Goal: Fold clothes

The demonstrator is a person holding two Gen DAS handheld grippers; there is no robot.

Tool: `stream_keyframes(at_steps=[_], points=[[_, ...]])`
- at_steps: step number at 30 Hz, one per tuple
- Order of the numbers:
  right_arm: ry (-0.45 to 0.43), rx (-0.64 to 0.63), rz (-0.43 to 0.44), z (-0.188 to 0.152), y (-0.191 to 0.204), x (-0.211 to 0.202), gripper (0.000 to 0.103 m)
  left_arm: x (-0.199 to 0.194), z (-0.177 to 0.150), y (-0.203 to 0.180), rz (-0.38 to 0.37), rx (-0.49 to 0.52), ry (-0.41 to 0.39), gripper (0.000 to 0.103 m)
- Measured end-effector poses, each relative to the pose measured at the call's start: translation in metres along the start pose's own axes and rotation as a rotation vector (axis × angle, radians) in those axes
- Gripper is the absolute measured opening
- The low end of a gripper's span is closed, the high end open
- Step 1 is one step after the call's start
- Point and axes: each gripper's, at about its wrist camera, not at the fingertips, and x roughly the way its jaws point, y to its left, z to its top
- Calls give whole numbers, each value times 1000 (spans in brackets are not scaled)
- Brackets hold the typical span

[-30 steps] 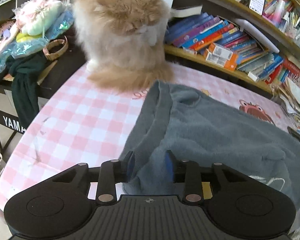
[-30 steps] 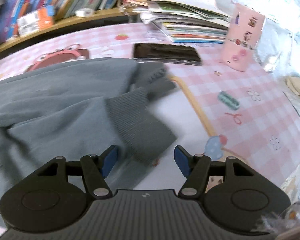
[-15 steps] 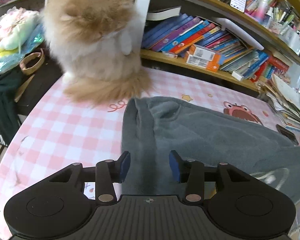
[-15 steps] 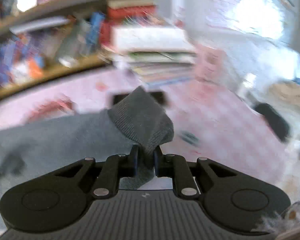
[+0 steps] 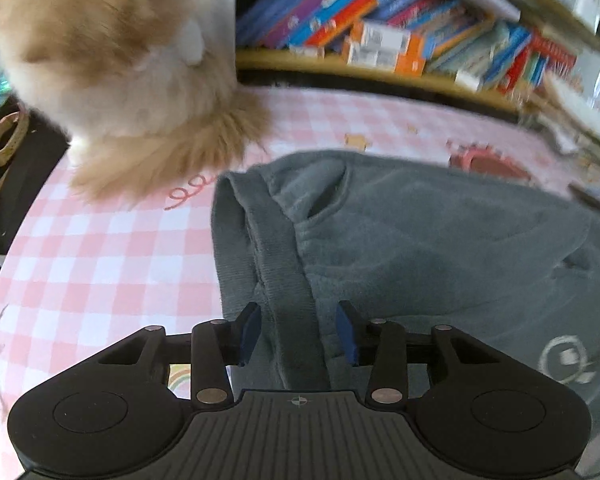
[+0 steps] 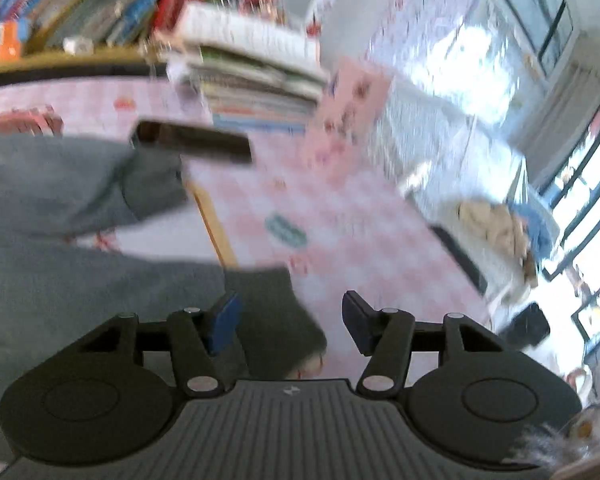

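The grey sweatshirt [image 5: 440, 248] lies spread on the table [image 5: 100, 248], which is covered in a pink-and-white checked cloth; its ribbed hem [image 5: 276, 256] faces the table's left end and runs towards the near edge. The left gripper [image 5: 298, 330] sits low over that hem with its jaws spread apart, the ribbed band lying between the blue pads [image 5: 249, 330] without being pinched. A white printed ring [image 5: 564, 360] shows on the fabric near the front edge. In the right wrist view the sweatshirt [image 6: 80, 288] reaches the middle of the table [image 6: 340, 240], one ribbed cuff [image 6: 276, 312] lying by the near edge and another sleeve end [image 6: 152, 188] farther back. The right gripper [image 6: 292, 326] is wide open, the cuff lying loose between its fingers and beside the left pad [image 6: 224, 322]. A fluffy ginger cat [image 5: 120, 60] sits at the far left corner, close to the hem but apart from it. A dark phone [image 6: 192, 142] rests just beyond the far sleeve, with a stack of books [image 6: 252, 76] and a pink box [image 6: 352, 116] behind it. Bookshelves [image 5: 400, 36] run along the table's far edge.
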Motion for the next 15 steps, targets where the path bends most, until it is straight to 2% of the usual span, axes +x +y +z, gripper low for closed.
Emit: stream_keyframes(at_steps=[4, 7, 8, 10, 14, 15], points=[[0, 6, 81, 1, 5, -4, 54, 17, 1, -7, 19, 42, 48, 38], [0, 10, 141, 2, 8, -7, 55, 14, -1, -3, -22, 9, 39, 18], [0, 11, 162, 3, 9, -8, 54, 5, 0, -3, -46, 3, 15, 2], [16, -6, 204, 0, 16, -6, 55, -13, 3, -3, -95, -11, -37, 2], [38, -74, 242, -11, 39, -2, 54, -70, 22, -6, -188, -84, -275, 2], [41, -92, 247, -14, 45, -1, 53, -75, 30, -2, -213, -131, -340, 2]])
